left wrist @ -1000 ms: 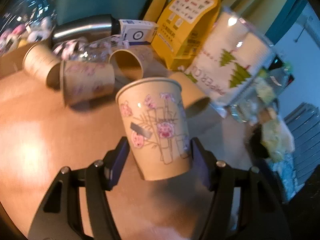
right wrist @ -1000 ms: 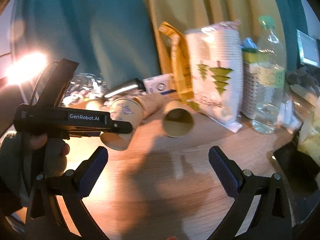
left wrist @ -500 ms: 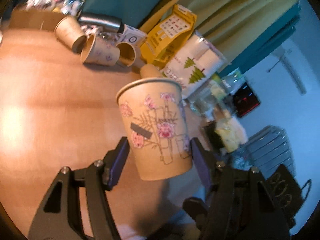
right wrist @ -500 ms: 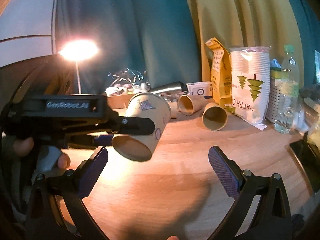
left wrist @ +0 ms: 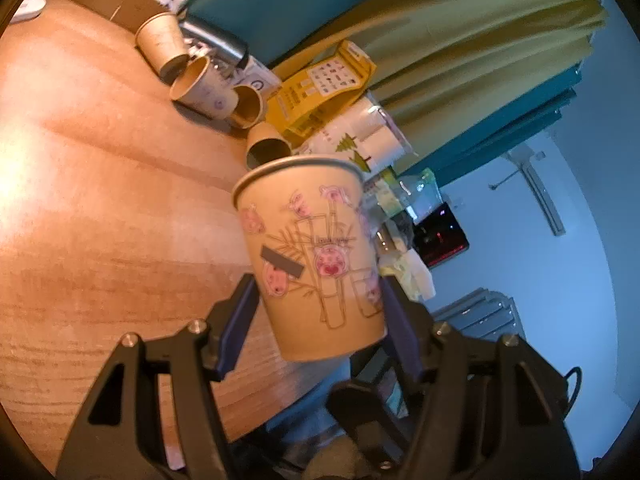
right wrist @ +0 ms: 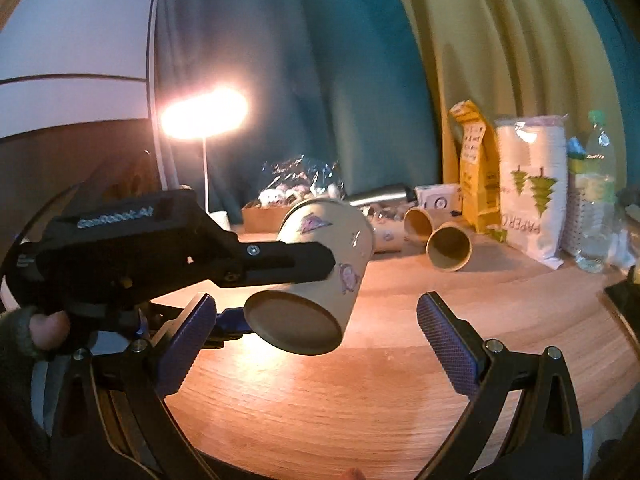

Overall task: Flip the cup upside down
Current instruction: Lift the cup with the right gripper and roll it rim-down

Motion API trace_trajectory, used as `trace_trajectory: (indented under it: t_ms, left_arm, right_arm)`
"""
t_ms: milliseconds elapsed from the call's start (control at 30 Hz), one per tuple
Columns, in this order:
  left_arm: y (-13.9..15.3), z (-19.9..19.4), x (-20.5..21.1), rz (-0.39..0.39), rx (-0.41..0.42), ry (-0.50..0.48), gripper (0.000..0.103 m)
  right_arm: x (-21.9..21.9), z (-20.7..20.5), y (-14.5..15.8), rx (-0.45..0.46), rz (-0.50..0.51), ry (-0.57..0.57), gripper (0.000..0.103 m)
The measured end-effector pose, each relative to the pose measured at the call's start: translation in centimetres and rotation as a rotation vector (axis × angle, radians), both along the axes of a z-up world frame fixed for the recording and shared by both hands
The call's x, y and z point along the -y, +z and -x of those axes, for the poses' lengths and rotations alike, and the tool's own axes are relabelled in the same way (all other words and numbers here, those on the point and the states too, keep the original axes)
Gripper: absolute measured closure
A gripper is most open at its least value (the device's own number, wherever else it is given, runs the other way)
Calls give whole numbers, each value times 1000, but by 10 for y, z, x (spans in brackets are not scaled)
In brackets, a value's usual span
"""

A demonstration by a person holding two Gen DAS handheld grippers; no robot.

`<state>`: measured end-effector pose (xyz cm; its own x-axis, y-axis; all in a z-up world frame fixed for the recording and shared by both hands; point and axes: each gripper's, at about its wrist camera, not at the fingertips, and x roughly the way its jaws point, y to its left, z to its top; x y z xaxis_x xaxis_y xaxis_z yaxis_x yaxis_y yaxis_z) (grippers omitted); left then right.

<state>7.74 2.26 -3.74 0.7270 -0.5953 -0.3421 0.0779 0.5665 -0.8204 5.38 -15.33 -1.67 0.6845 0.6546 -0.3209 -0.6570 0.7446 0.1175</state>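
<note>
1. Paper cup (left wrist: 316, 256), tan with pink animal and bamboo print, sits pinched between the 2 fingers of the left gripper (left wrist: 316, 312); both pads press its lower wall from either side.
2. Cup held in the air above the wooden table (left wrist: 100, 208), touching nothing but the pads. Rim points away from the gripper, base toward the camera.
3. From the right wrist view the same cup (right wrist: 320, 264) is tilted, flat base facing down and toward the lens, mouth angled up and away. The left gripper (right wrist: 280, 264) reaches in from the left, its dark finger across the cup wall.
4. Right gripper (right wrist: 316, 340) spread wide, nothing between its purple pads (right wrist: 448, 344); the cup hangs just beyond and between the fingertips, apart from them.
5. Far past the left gripper, 4 paper cups lie on their sides on the table; the nearest cup (left wrist: 266, 146) shows just beyond the held cup's rim.
6. Beyond those: steel flask (left wrist: 216, 40), yellow pouch (left wrist: 320, 92), white bag with green trees (left wrist: 360, 140).
7. Right view, far ahead right: water bottle (right wrist: 594, 200) standing beside the white bag; a lit lamp (right wrist: 204, 114) ahead left.
</note>
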Motion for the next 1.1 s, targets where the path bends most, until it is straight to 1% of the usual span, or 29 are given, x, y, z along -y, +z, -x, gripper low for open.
trace_trajectory:
  t_ms: [167,267,300,400,433,500,633,667,700,733,767,833,1100]
  left_arm:
    - [-10,1,2,25,-16,0,39]
    - [-6,1,7,11,4,-6,39]
    - [-4,2,7,6,9,-4,39]
    - [-4,4,8,-1,4,7,39]
    - [-4,5,8,-2,4,4,39]
    - [-4,5,10,1,4,-3,39]
    - [-3,4,12,2,10,-4,39]
    - [-3,4,12,2,10,-3,39]
    - [-3,4,12,2,10,-2,39]
    - [-3,5,12,1,9,-2,39]
    - [-3,5,12,3,9,-3,39]
    - [-4,5,12,3,8,-2,39]
    - [-6,6,10,9,5,1,39]
  right_arm:
    - [-6,-3,-3,-9,6,21,1]
    - [-7,-4,-6,-18,5,24,3]
    - [-6,-5,-7,-19,2,20,6]
    - [-4,-5,-7,-19,-22,6,8]
    - [-4,-5,-7,-15,-27,2,12]
    - [-6,-4,-7,-15,-26,2,18]
    - [-7,-3,-7,-18,-30,-1,21]
    - [-7,-3,-7,-19,-30,-4,23]
    - [-8,-4,-6,-20,-31,-6,28]
    - [-8,-4,-7,-22,-29,-8,31]
    - [-8,-5,-7,-22,-24,-14,31]
    - [-9,-5,-8,-27,-24,-20,36]
    - [-10,-6,-8,-29,-24,-28,37]
